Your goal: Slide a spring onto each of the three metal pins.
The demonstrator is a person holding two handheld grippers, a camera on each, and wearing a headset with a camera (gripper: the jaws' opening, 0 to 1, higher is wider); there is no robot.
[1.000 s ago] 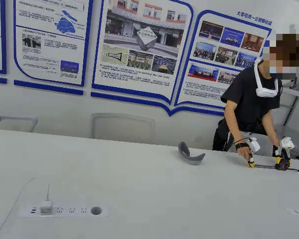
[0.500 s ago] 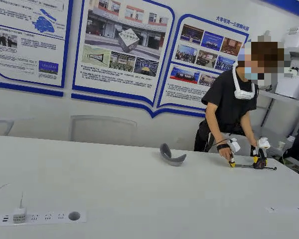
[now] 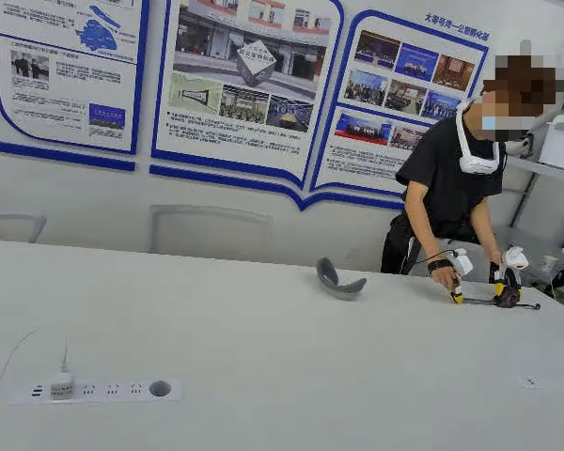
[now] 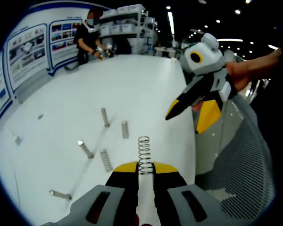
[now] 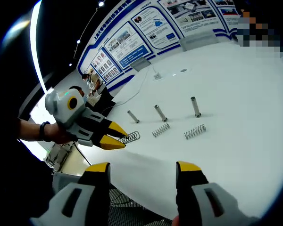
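My left gripper (image 4: 142, 168) is shut on the lower end of a coil spring (image 4: 143, 151), holding it just above the white table. Three metal pins (image 4: 105, 117) (image 4: 85, 149) (image 4: 60, 194) stand bare on the table ahead to the left. Two loose springs (image 4: 125, 129) (image 4: 106, 160) lie beside them. My right gripper (image 4: 186, 120) hovers open to the right of the held spring. In the right gripper view its jaws (image 5: 143, 167) stand wide apart and empty. That view has the left gripper (image 5: 114, 136) with its spring (image 5: 131, 137), the pins (image 5: 133, 116) (image 5: 160, 113) (image 5: 195, 106) and the loose springs (image 5: 161, 129) (image 5: 195, 132).
The table's edge (image 4: 193, 141) runs close on the right, with a mesh chair (image 4: 245, 160) beyond it. Across the long table a person (image 3: 456, 178) works with another pair of grippers (image 3: 479, 287). A grey curved piece (image 3: 338, 281) and a power strip (image 3: 94, 389) lie on the table.
The head camera has swung sideways and back. The person across the table stays bent over the same spot.
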